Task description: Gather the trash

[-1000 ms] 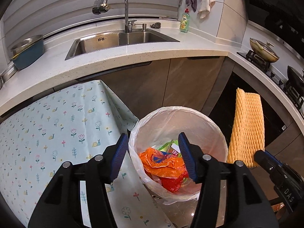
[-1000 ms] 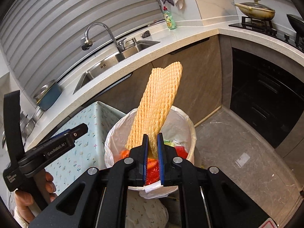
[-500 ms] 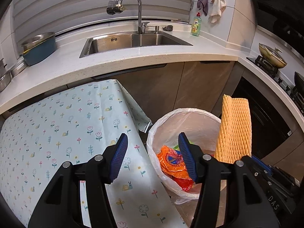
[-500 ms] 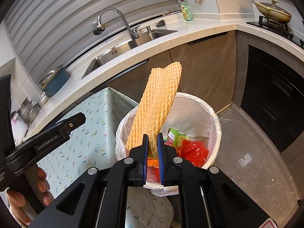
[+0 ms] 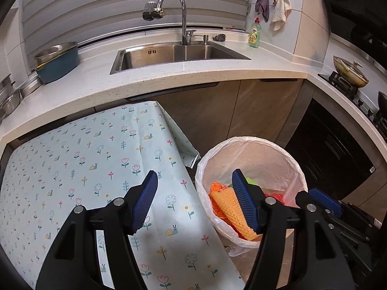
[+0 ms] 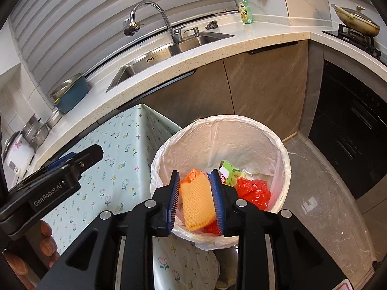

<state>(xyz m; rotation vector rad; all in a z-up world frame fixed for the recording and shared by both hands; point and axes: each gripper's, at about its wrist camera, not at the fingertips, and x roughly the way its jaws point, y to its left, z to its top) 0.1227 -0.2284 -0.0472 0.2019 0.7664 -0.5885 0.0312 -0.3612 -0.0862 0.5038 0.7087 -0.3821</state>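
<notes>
A round trash bin (image 6: 283, 159) lined with a white bag stands on the floor beside the table; it also shows in the left wrist view (image 5: 297, 166). An orange foam net (image 6: 197, 200) lies inside it on orange and red wrappers (image 6: 254, 191) and a green carton (image 6: 229, 172); the net also shows in the left wrist view (image 5: 232, 205). My right gripper (image 6: 195, 200) is open over the bin's near rim, its jaws apart on either side of the net. My left gripper (image 5: 193, 201) is open and empty over the table's edge.
A table with a floral cloth (image 5: 84, 159) stands left of the bin. Behind are a counter with a sink (image 5: 176, 53), a faucet, a blue basin (image 5: 58, 62) and a soap bottle (image 5: 254, 33). A stove with a pan (image 5: 349, 72) and dark oven fronts are at the right.
My right gripper opened and let go of the foam net, which dropped from upright into the bin. My left gripper shifted left, toward the table.
</notes>
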